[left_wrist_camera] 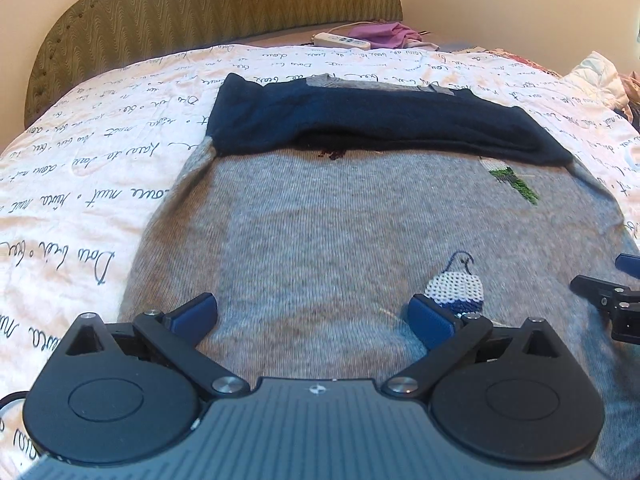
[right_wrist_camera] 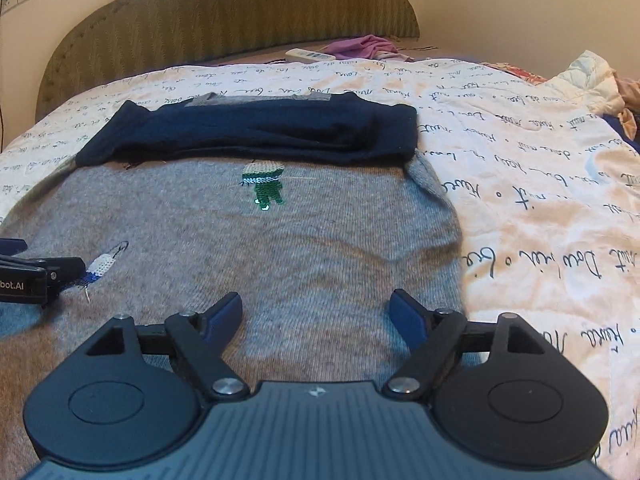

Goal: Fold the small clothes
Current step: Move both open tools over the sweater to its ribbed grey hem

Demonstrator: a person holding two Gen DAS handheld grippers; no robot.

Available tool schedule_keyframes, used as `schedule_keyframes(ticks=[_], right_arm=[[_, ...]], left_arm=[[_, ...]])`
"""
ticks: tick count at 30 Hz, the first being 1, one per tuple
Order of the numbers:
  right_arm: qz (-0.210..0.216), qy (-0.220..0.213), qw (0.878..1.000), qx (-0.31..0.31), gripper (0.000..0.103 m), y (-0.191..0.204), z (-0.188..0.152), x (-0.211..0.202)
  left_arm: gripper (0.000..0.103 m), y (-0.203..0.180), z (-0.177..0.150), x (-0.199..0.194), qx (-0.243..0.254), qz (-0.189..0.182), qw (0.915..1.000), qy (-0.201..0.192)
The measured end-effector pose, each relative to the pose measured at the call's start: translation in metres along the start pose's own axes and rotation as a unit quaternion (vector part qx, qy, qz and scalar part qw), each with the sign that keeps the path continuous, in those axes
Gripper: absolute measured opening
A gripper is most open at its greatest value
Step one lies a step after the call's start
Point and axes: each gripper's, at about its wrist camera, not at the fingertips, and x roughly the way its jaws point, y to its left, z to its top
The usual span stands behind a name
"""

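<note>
One grey sweater (left_wrist_camera: 320,232) lay flat on the bed (left_wrist_camera: 100,184), its navy sleeves (left_wrist_camera: 360,124) already folded across the chest at the far end, near the headboard (left_wrist_camera: 208,12). Both tools hovered low over the near hem: the left hand-held gripper (left_wrist_camera: 314,318) had its jaws spread wide and gripped nothing, and the right hand-held gripper (right_wrist_camera: 316,314) was likewise released, just inside the sweater's right edge. The step in hand looked like taking the hem to fold the body up toward the sleeves. To do it well, each gripper should probably pinch both layers of knit near its own corner, lift evenly, and lay the hem square against the navy band so the sides stay aligned. The hem itself was hidden beneath the gripper bodies, so its exact line and any bunching could not be made out; whether the fingertips touched the knit was also unclear.
</note>
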Motion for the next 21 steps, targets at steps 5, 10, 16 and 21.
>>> schedule_keyframes(ticks=[5, 10, 16, 21], right_arm=[[-0.012, 0.001, 1.000, -0.004, 0.085, 0.005, -0.006, -0.007], [-0.013, 0.002, 1.000, 0.000, 0.085, 0.005, -0.014, -0.013], [-0.010, 0.004, 1.000, 0.002, 0.086, 0.006, -0.019, -0.021], [-0.010, 0.005, 1.000, 0.001, 0.086, 0.007, -0.021, -0.024]], left_arm=[[0.103, -0.002, -0.013, -0.013, 0.006, -0.001, 1.0000, 0.000], [0.103, 0.000, -0.022, -0.023, 0.006, -0.003, 1.0000, 0.001], [0.103, 0.000, -0.031, -0.031, 0.009, -0.006, 0.9999, 0.003], [0.103, -0.001, -0.036, -0.037, 0.010, -0.008, 0.9999, 0.004]])
